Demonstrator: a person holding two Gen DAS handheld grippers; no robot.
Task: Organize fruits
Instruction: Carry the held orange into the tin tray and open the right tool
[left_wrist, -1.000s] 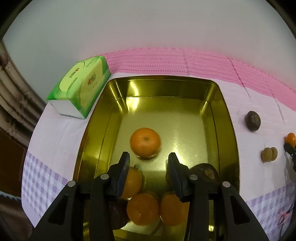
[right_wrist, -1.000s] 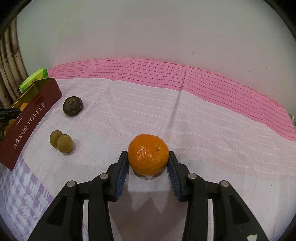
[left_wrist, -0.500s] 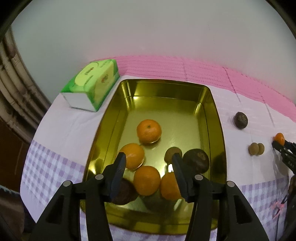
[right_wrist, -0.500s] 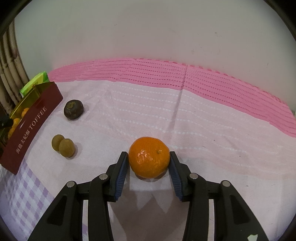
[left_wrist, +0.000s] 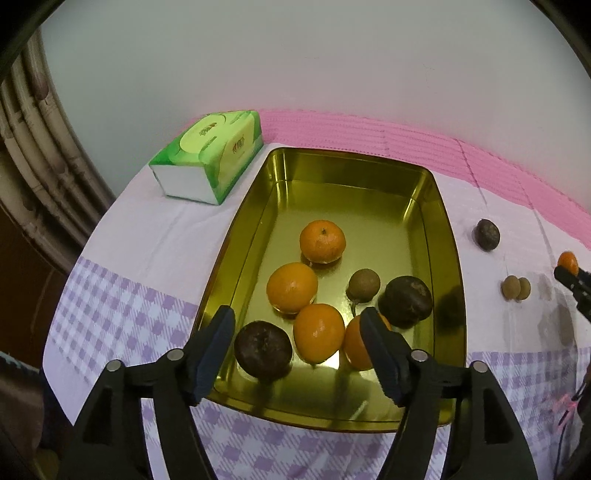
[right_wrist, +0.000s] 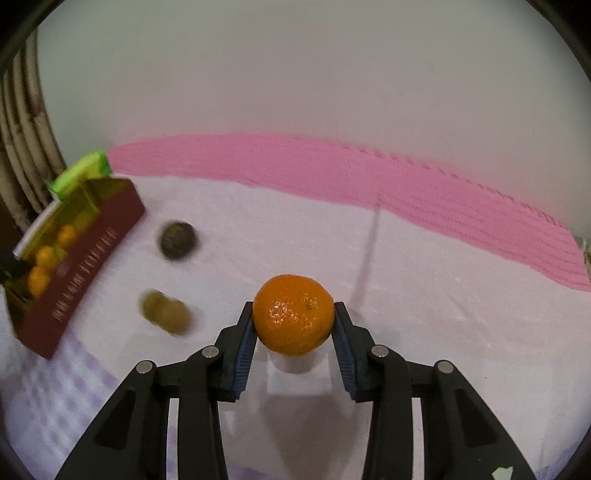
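Observation:
Over the near end of the gold tin (left_wrist: 448, 240) hangs my left gripper (left_wrist: 297, 325), its jaws opening and holding nothing. In the tin lie several oranges (left_wrist: 322, 242), two dark round fruits (left_wrist: 405, 302) and one brown longan (left_wrist: 364, 285). My right gripper (right_wrist: 293, 314) is closing on an orange (right_wrist: 293, 319), its pads pressed on both sides, and holds it above the cloth. On the cloth between it and the tin's red wall (right_wrist: 92, 258) lie a dark fruit (right_wrist: 177, 240) and two longans (right_wrist: 166, 314).
A green tissue pack (left_wrist: 210, 162) lies at the tin's far left corner. The white wall stands close behind the pink band of the cloth (right_wrist: 369, 177). The table ends at the left, beside brown rattan poles (left_wrist: 33, 155). Bare cloth stretches right of the held orange.
My left gripper has drawn back and up from the tin and its jaws have spread wide. My right gripper has tightened on the orange and lifted it off the cloth.

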